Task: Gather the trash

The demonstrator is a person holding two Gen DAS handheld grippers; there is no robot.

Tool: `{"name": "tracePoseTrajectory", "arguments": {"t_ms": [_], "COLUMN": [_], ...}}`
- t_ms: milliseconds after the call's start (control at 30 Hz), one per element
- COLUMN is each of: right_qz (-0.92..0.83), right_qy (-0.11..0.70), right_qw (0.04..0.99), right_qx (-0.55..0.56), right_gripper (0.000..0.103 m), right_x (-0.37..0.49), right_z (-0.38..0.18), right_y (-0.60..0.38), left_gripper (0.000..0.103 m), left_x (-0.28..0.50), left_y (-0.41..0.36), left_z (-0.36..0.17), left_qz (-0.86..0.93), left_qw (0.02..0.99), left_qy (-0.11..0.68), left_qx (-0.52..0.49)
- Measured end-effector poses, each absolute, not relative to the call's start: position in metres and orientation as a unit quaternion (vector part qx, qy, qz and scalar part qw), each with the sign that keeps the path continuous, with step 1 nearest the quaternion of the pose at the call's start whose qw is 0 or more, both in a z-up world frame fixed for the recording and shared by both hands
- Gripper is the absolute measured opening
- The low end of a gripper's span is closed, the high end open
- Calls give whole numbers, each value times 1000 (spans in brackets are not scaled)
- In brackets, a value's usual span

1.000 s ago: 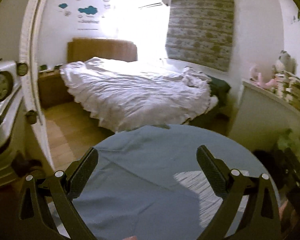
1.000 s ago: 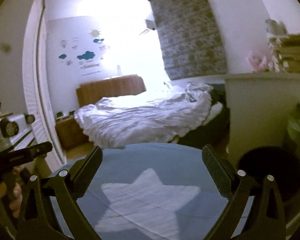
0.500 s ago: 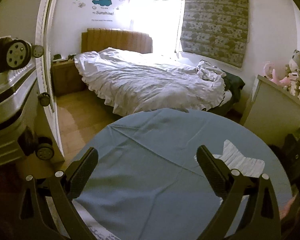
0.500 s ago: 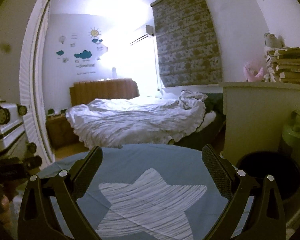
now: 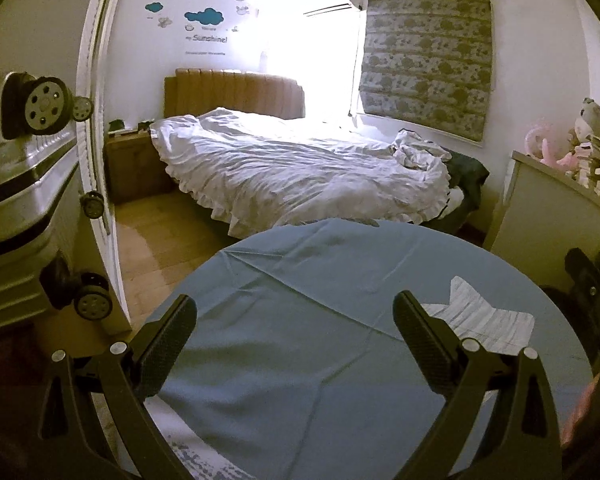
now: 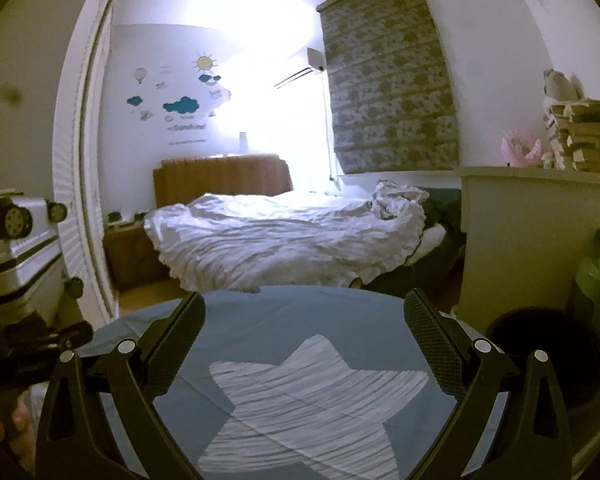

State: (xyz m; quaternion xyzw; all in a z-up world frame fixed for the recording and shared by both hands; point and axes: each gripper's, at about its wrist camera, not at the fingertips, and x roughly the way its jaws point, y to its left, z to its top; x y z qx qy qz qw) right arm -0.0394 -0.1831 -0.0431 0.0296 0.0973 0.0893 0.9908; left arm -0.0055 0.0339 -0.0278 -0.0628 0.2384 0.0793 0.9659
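Note:
My left gripper (image 5: 296, 312) is open and empty above a round table with a blue cloth (image 5: 300, 280). My right gripper (image 6: 304, 312) is open and empty above the same cloth (image 6: 300, 312), over its white star print (image 6: 312, 396). A dark round bin (image 6: 548, 356) stands on the floor right of the table, below the white cabinet. No trash item shows on the cloth in either view. The left gripper's body shows at the left edge of the right wrist view (image 6: 28, 344).
A bed with a rumpled white duvet (image 5: 300, 172) lies beyond the table. A silver suitcase (image 5: 20, 184) stands at the left by a white door (image 5: 96, 140). A white cabinet (image 6: 532, 236) with stacked books and plush toys stands at the right. Wooden floor (image 5: 160, 240) shows between.
Both views have tilted up and steadied. The left gripper has shifted so the suitcase and floor show more; the star print sits further right in its view. Both grippers stay open.

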Motion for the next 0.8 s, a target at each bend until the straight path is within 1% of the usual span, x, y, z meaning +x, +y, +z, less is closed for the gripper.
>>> {"name": "tracePoseTrajectory", "arguments": {"t_ms": [800], "right_qz": [86], "right_qy": [104], "right_qw": [990], "right_qx": [28], "right_gripper": [98], "right_x": [-38], "right_z": [-46], "right_y": [-184], "left_gripper": [98], "left_x": [-4], "left_y": [32], "left_z": [-31], "left_qz": [69], "left_qw": [964], "left_qy": [247], "left_qx": [-66]}}
